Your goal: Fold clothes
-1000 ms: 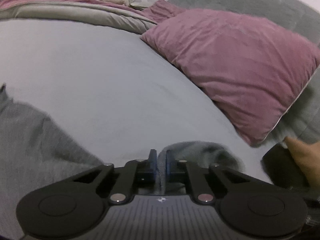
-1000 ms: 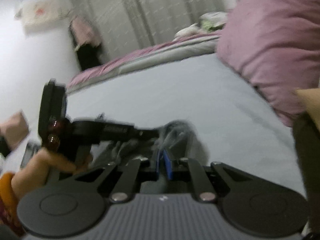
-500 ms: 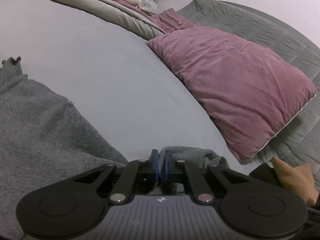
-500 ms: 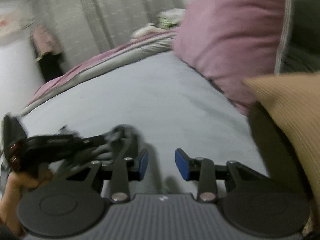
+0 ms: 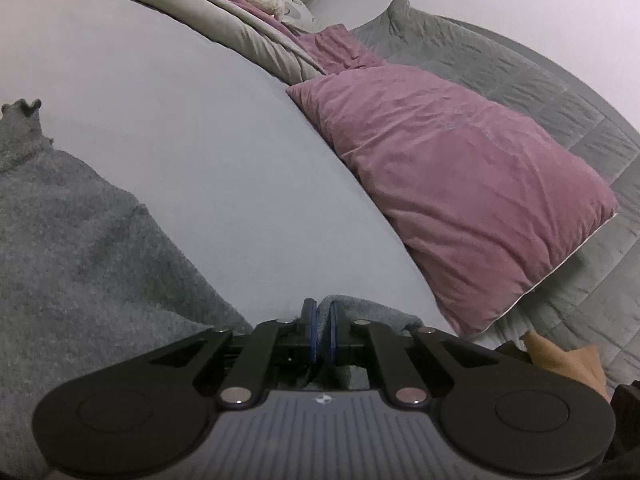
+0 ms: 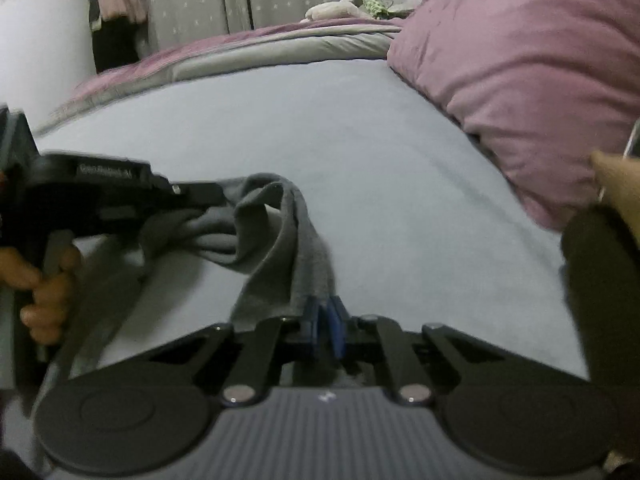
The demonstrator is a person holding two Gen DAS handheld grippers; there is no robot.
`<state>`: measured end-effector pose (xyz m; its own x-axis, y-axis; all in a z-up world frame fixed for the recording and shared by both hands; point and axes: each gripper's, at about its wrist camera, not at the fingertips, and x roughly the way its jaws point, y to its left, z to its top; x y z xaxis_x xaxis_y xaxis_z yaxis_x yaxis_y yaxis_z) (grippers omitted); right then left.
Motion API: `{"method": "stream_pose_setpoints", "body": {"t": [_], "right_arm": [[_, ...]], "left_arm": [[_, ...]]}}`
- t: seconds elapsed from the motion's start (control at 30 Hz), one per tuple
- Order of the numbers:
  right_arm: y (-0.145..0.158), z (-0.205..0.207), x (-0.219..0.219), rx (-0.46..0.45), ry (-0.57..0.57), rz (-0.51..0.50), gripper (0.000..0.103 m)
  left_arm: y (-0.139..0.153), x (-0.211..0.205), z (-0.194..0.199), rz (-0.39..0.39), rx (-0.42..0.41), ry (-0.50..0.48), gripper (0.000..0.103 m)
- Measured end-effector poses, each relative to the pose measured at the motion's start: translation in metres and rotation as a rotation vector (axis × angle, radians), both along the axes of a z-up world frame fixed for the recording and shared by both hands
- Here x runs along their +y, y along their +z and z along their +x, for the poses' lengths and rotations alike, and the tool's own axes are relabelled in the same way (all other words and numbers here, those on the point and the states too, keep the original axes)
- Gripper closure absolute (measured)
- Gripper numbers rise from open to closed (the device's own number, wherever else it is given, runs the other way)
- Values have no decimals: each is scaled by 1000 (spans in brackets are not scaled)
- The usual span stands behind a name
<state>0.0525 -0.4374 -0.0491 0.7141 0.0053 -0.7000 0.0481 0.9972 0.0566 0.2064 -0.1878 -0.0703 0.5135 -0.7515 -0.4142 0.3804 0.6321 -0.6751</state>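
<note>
Left gripper (image 5: 321,334) clamped on grey knitted sweater (image 5: 80,248), spread left of its jaws, ruffled collar pointing away | right gripper (image 6: 325,326) pinched on its hem, stretched between both jaws, seen only from right wrist | pale blue bedsheet (image 6: 360,140) underneath

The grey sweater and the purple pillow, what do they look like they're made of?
The grey sweater looks like a fuzzy wool-type knit: matte, with a napped, heathered surface and a frilled neck edge; the exact fibre can't be told. The purple pillow seems covered in velvet or a similar short-pile fabric: soft sheen on the creases, with a pale piped edge.
</note>
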Motion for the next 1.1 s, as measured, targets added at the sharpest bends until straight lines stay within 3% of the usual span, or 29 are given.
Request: {"method": "stream_pose_setpoints", "body": {"t": [0.2,0.37,0.57,0.67,0.73,0.93,1.1], "right_arm": [[18,20,7,-30,-95,-216,97],[36,47,-2,-144,-167,-282,97],[54,60,-11,-281,-214,-307,97],[57,52,-12,-297,-215,-316,97],[56,43,-8,-287,-198,-345,97],[46,-8,5,-218,-138,-393,97],[34,-55,13,-142,-109,-391,97]], "left_arm": [[1,7,2,-38,-3,13,98],[3,9,3,-77,-17,7,98],[13,5,-4,-69,-100,-50,98],[18,3,-3,-77,-105,-131,98],[19,3,0,-76,-67,-231,98],[21,-1,-1,20,-37,-462,98],[17,-9,-9,106,-34,-571,98]]}}
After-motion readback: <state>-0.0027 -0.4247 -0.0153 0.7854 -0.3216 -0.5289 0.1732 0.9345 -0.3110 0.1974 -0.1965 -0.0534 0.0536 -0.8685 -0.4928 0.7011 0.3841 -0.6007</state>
